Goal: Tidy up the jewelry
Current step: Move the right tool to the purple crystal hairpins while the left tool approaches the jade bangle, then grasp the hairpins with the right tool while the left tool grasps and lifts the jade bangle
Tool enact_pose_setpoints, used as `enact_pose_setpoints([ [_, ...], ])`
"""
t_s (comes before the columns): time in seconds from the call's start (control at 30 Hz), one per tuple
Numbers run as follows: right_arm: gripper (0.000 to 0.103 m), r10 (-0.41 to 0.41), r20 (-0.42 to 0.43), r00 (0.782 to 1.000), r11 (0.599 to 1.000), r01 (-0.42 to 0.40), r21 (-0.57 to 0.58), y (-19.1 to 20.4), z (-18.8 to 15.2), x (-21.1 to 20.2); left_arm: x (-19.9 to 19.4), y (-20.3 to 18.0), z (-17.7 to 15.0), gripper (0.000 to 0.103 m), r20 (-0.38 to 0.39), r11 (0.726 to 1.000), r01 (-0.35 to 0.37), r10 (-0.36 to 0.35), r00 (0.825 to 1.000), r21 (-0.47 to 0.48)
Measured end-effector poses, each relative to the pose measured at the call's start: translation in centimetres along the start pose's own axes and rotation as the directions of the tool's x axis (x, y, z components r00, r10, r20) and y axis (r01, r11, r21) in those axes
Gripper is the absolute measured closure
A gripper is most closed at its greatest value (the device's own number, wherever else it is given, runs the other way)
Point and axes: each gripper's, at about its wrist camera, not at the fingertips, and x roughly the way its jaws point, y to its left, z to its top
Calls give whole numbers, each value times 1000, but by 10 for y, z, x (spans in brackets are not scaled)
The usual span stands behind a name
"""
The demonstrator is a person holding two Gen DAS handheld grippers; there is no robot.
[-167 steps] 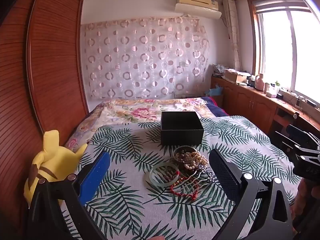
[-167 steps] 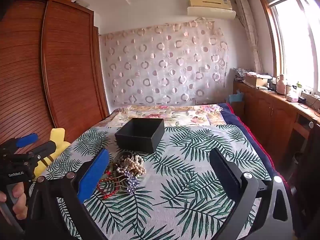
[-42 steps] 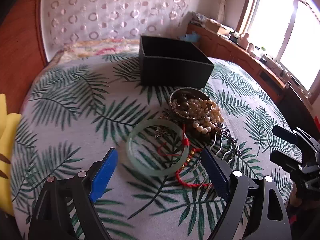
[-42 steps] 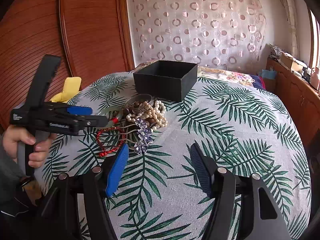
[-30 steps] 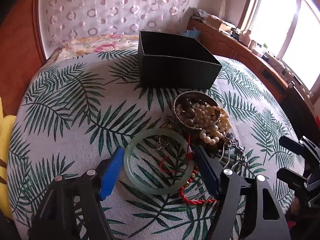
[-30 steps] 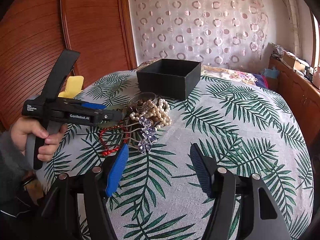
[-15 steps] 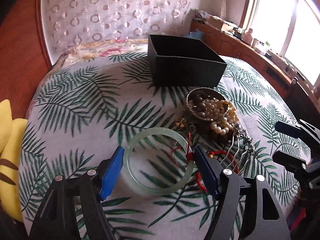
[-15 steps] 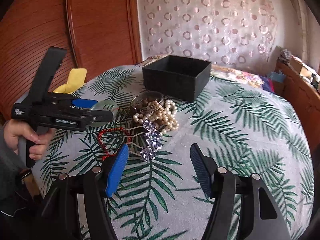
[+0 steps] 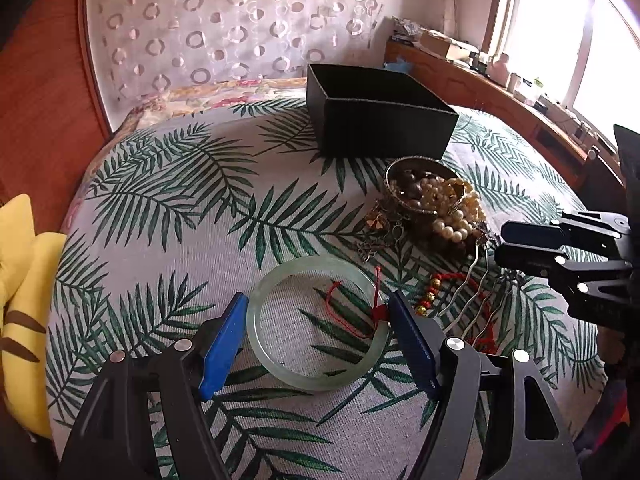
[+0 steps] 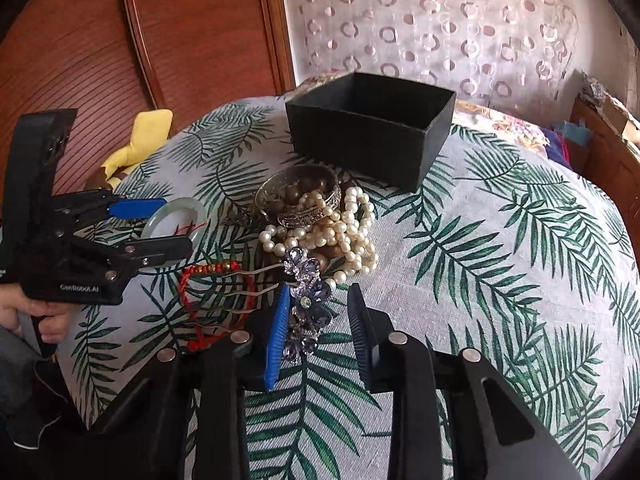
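Note:
A pale green jade bangle (image 9: 316, 376) lies flat on the leaf-print cloth, also seen in the right wrist view (image 10: 188, 205). My left gripper (image 9: 318, 336) is open with its pads straddling the bangle, close to both sides. My right gripper (image 10: 318, 332) is open around the blue rhinestone flower head of a silver hair fork (image 10: 306, 280). A red cord bracelet (image 10: 208, 276), a pearl strand (image 10: 340, 232) and a silver cuff holding brown beads (image 10: 298, 196) sit piled together. An open black box (image 10: 372, 132) stands behind them.
A yellow plush toy (image 9: 20, 300) lies at the table's left edge. A wooden wardrobe (image 10: 180, 40) stands at the left and a bed with a floral cover (image 9: 224, 94) behind the table. The person's hand (image 10: 44, 316) holds the left gripper's handle.
My left gripper has narrowed around the jade bangle. My right gripper has moved forward and down onto the hair fork's flower head, and its jaws have narrowed.

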Motion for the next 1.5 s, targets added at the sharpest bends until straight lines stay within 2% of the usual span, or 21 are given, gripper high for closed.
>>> enact_pose_setpoints([
  [0.17, 71, -10, -26, 1000, 1000, 9, -23, 2, 4, 5, 1, 1, -1, 34, -4, 1000, -6, 6, 1000, 7],
  [0.2, 80, -6, -27, 1000, 1000, 5, -28, 2, 3, 4, 2, -1, -2, 34, -4, 1000, -15, 16, 1000, 20],
  [0.23, 80, 7, -29, 1000, 999, -8, -32, 2, 2, 2, 2, -2, -4, 34, -4, 999, -27, 27, 1000, 34],
  [0.43, 81, 2, -21, 1000, 999, -3, -52, -3, -5, -8, -2, -8, -4, 34, 9, 998, -18, 17, 1000, 55],
  [0.63, 81, -5, 33, 999, 999, 6, -47, -12, -10, -35, -17, -13, 1, 34, 60, 999, -4, 1, 998, 54],
  [0.97, 81, -86, 119, 989, 996, 90, -26, -46, 13, -61, -16, -31, 43, 34, 111, 996, 5, -14, 994, 88],
  [1.23, 81, -135, 148, 980, 991, 135, 13, -74, 25, -67, -10, -37, 95, 34, 153, 996, 16, -30, 988, 91],
  [1.5, 81, -156, 169, 973, 988, 156, 15, -87, 37, -65, 17, -44, 142, 34, 157, 996, 12, -25, 987, 83],
])
